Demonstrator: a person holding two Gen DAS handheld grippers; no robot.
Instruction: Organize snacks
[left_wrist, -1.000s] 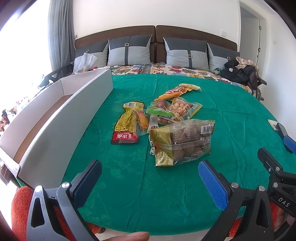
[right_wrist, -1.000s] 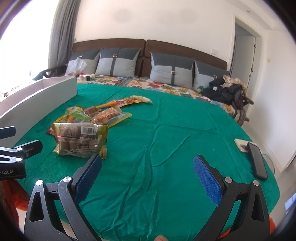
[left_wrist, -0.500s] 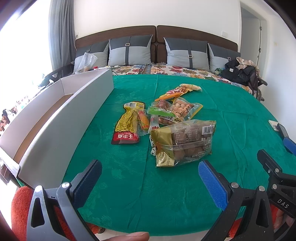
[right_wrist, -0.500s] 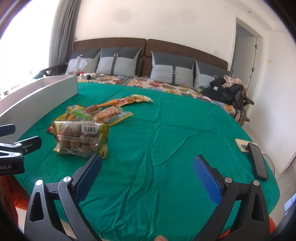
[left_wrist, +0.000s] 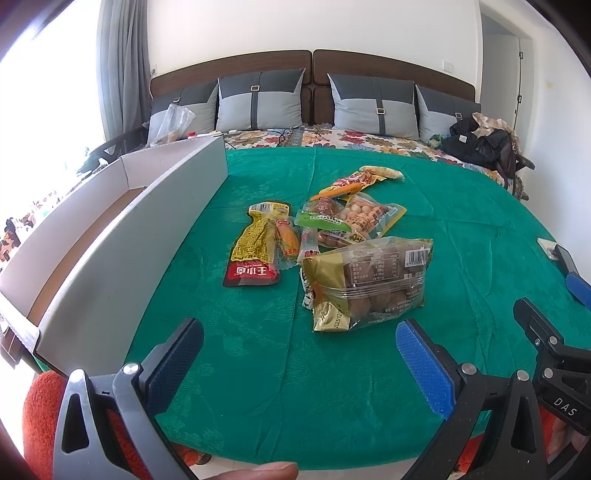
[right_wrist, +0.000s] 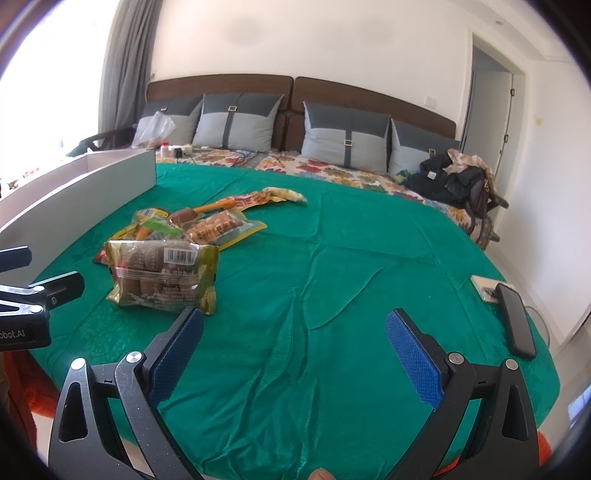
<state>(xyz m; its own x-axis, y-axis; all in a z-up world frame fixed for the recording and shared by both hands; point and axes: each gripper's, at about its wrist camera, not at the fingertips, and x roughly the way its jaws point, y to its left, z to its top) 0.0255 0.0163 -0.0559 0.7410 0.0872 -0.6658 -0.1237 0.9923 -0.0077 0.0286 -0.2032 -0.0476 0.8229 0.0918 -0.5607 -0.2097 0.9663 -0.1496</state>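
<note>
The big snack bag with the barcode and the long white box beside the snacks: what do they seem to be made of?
The big snack bag looks like thin glossy plastic film, part clear and part gold: it shines, wrinkles, and the brown pieces show through. The long white box is probably cardboard with a matte white face: its walls are thin and flat, and the inside floor looks brown.

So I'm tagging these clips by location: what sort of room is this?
A bedroom, most likely. A padded headboard with grey pillows lines the far wall, over a floral bedsheet. The snacks lie on a green cloth.
</note>
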